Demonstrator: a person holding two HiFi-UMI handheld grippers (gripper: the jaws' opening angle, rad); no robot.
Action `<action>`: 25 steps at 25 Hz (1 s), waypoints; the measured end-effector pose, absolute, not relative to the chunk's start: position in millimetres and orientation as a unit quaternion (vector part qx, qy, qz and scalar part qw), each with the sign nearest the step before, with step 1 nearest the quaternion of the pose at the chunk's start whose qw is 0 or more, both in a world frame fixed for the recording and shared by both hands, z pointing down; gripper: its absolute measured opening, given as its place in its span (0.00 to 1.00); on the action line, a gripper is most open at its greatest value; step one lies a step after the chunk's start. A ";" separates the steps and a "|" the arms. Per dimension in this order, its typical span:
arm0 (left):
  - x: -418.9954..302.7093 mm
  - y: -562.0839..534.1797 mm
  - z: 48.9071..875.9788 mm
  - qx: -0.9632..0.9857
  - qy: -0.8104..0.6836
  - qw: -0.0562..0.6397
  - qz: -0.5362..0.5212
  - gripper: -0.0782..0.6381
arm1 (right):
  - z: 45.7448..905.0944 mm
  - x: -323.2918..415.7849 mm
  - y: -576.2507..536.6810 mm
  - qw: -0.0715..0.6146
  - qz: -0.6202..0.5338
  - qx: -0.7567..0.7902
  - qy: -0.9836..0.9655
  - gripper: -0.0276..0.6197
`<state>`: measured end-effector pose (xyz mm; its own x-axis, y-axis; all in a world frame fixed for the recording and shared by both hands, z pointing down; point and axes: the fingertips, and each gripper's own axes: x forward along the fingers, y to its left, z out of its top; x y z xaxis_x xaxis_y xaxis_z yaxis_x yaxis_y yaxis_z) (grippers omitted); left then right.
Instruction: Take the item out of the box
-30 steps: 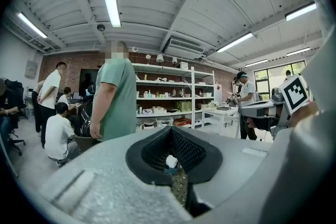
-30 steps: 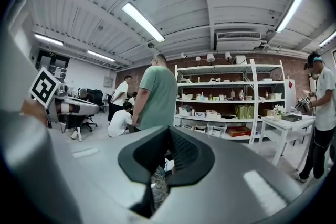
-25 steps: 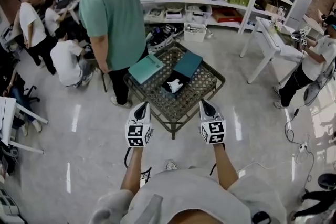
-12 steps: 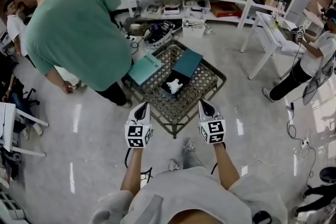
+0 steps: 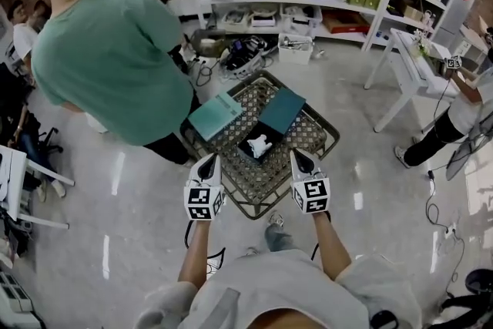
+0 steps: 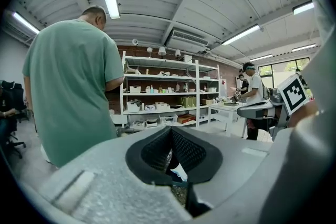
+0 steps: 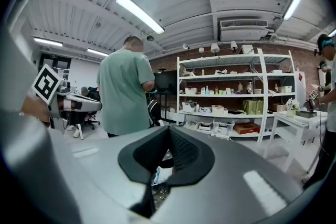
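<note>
**Two shut claws held short of an open box on a low desk**

Seen from the head camera, a person holds out both arms over a shiny floor. The left claw (image 5: 207, 163) and the right claw (image 5: 300, 159) sit side by side, well apart. Both point forward and slightly down, with their marker cubes facing up. Each claw is clenched with its jaws pressed together, and neither grips anything. Their tips hang over the near edge of a low lattice desk (image 5: 231, 200).

A dark open box (image 5: 246, 136) sits on the desk just beyond and between the tips. The item (image 5: 259, 144) lies inside it, a small white thing that may be crumpled or wrapped; it is too small to tell which. A teal lid (image 5: 216, 116) and a second teal piece (image 5: 281, 110) lie on the desk beyond the box. A person in a green shirt (image 5: 108, 58) stands close to the desk's left side.

The step in hand appears to be the reach. To do it well, one claw should spread its jaws before it dips into the box. It should come down from above onto the item's middle and lift straight up, clear of the walls. The other claw could steady the box. Care is needed around the bystander.
</note>
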<state>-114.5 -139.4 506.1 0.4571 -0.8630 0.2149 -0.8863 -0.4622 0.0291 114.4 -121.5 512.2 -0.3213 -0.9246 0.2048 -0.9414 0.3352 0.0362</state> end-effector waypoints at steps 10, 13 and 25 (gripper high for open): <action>-84.2 -209.0 504.1 0.834 -0.541 0.073 0.087 0.11 | 513.5 138.9 -204.0 0.096 0.046 0.544 -0.832 0.04; -75.0 -221.9 503.3 0.829 -0.548 0.072 0.089 0.11 | 513.2 147.8 -220.9 0.093 0.046 0.536 -0.838 0.04; -56.4 -253.6 500.1 0.813 -0.570 0.068 0.097 0.11 | 515.9 163.5 -267.3 0.089 0.049 0.512 -0.853 0.04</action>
<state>-56.4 -253.6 500.1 0.3321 -0.9136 0.2347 -0.9398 -0.3418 -0.0006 163.5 -267.3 515.9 -0.4607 -0.8643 0.2019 -0.8817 0.4717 0.0076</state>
